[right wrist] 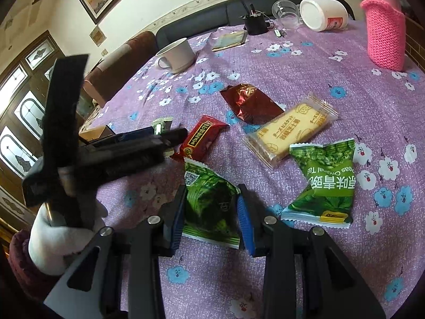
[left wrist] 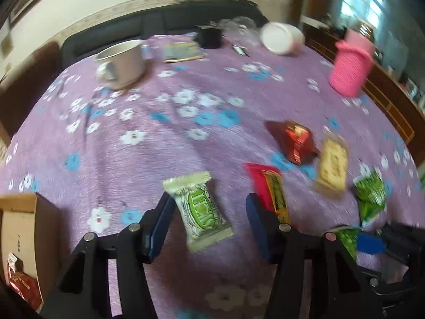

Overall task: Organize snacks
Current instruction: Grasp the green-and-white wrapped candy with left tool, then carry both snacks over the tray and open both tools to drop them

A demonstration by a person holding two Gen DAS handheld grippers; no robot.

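The left wrist view is motion-blurred; print on the packets there cannot be read. A cardboard box is cut off by the lower left edge of that view, and a red packet lies inside it, partly hidden by the box wall.

Left tool: fingers spread, pointing steeply down at the tabletop. A white-and-green snack packet sits in the gap, its upper edge near the left finger and clear of the right one. No pad presses on it. Whether it rests on the cloth or is in the air cannot be told. Its long axis runs away from the camera and tilts slightly left.

Right tool: fingers partly spread around a dark green pea packet. The left pad lies against the packet edge; the right pad is just beside the other edge, and contact there cannot be confirmed. The packet's lower end is hidden between the fingers. Its long axis runs along the fingers.

In the right wrist view a hand in a white glove grips the handle of the left tool, which crosses the frame pointing right.

On the tabletop ahead lie a red bar packet, a dark red foil packet, a yellow biscuit packet lying diagonally, and a second green pea packet.
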